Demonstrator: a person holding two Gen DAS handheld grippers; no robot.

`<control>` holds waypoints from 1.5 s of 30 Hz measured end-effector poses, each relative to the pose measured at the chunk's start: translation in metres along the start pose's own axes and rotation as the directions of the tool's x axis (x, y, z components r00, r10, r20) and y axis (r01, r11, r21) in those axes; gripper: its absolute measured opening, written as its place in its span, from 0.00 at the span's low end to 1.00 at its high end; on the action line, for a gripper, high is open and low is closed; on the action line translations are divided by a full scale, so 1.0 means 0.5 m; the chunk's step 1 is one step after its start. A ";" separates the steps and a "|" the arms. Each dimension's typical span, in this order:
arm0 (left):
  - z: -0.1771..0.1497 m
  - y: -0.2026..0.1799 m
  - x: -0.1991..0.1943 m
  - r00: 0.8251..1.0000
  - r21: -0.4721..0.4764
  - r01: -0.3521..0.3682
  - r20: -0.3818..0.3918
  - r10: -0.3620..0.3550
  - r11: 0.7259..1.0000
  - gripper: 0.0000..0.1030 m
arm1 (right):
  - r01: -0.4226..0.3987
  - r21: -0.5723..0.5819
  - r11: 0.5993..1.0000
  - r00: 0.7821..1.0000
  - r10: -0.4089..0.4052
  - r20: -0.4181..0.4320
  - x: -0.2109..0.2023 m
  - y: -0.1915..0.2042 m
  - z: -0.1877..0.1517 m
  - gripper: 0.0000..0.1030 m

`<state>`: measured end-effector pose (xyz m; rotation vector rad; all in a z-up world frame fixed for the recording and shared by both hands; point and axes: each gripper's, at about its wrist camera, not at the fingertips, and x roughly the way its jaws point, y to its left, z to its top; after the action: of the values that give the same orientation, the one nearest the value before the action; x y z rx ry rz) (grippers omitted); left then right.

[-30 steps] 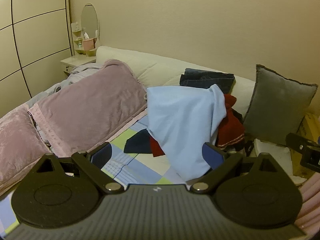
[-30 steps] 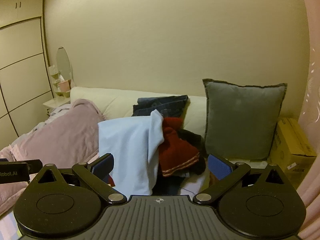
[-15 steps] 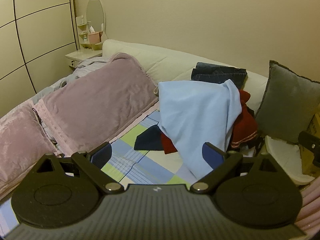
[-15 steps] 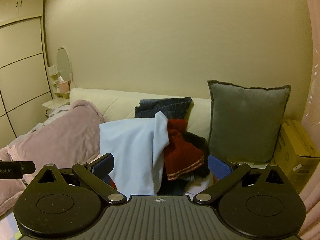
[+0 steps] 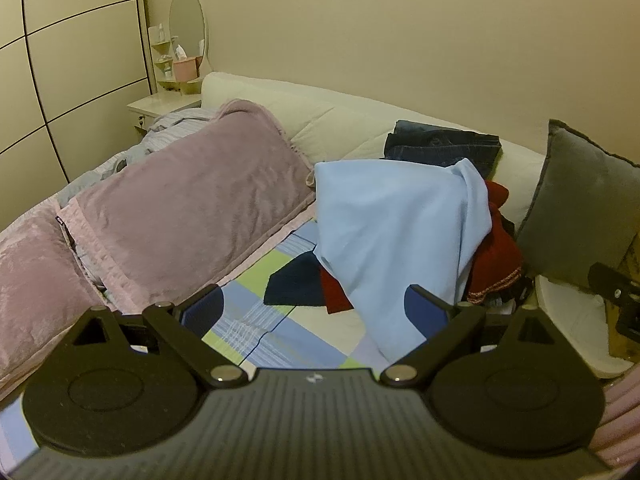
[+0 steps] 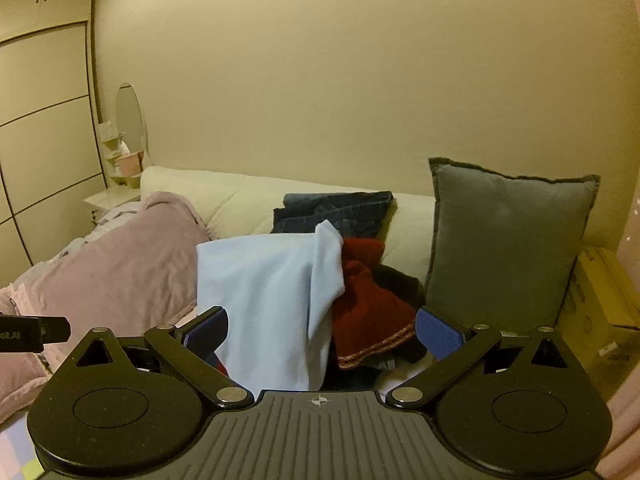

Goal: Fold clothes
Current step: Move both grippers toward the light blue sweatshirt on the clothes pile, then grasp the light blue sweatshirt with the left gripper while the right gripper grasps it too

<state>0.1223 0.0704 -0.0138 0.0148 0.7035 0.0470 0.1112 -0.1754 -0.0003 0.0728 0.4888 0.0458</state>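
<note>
A pile of clothes lies on the bed against the cream headboard. A light blue garment (image 5: pixel 394 232) (image 6: pixel 272 296) drapes over the top, with a dark red knit piece (image 5: pixel 496 256) (image 6: pixel 368 312) to its right and folded dark jeans (image 5: pixel 440 146) (image 6: pixel 336 210) behind. A navy piece (image 5: pixel 294 284) pokes out at the pile's lower left. My left gripper (image 5: pixel 314 308) is open and empty, held short of the pile. Open too, my right gripper (image 6: pixel 322 330) hangs in the air in front of the clothes, holding nothing.
A mauve blanket (image 5: pixel 184 208) covers the bed's left side over a checked sheet (image 5: pixel 256 328). A grey cushion (image 5: pixel 576 208) (image 6: pixel 508 244) leans at the right, next to a yellow cardboard box (image 6: pixel 600 304). A nightstand (image 5: pixel 164 102) with a mirror stands far left.
The left view has swung so the pile sits further right and lower, showing more checked sheet. The right view has tilted up slightly. Both grippers stay open.
</note>
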 end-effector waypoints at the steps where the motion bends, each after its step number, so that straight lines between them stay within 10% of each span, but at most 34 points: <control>1: 0.004 -0.003 0.009 1.000 -0.002 -0.002 -0.002 0.002 1.000 0.93 | -0.005 -0.003 1.000 1.000 0.005 0.000 0.010 -0.003 0.001 1.00; 19: 0.014 -0.054 0.241 0.994 -0.052 0.073 -0.077 -0.077 0.996 0.91 | -0.121 -0.040 0.992 0.990 0.117 -0.080 0.220 -0.065 0.018 0.99; 23: -0.002 -0.057 0.310 0.989 -0.074 0.100 -0.105 -0.108 0.992 0.82 | -0.171 -0.022 0.985 0.973 0.165 -0.162 0.289 -0.085 -0.001 0.78; 45: 0.057 -0.137 0.610 0.951 -0.141 0.231 -0.176 -0.254 0.963 0.79 | -0.138 0.110 0.984 0.947 0.164 -0.278 0.604 -0.160 0.015 0.66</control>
<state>0.3756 0.0169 -0.1914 -0.1932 0.8910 -0.1483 0.3833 -0.2368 -0.1415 0.1933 0.7746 0.1875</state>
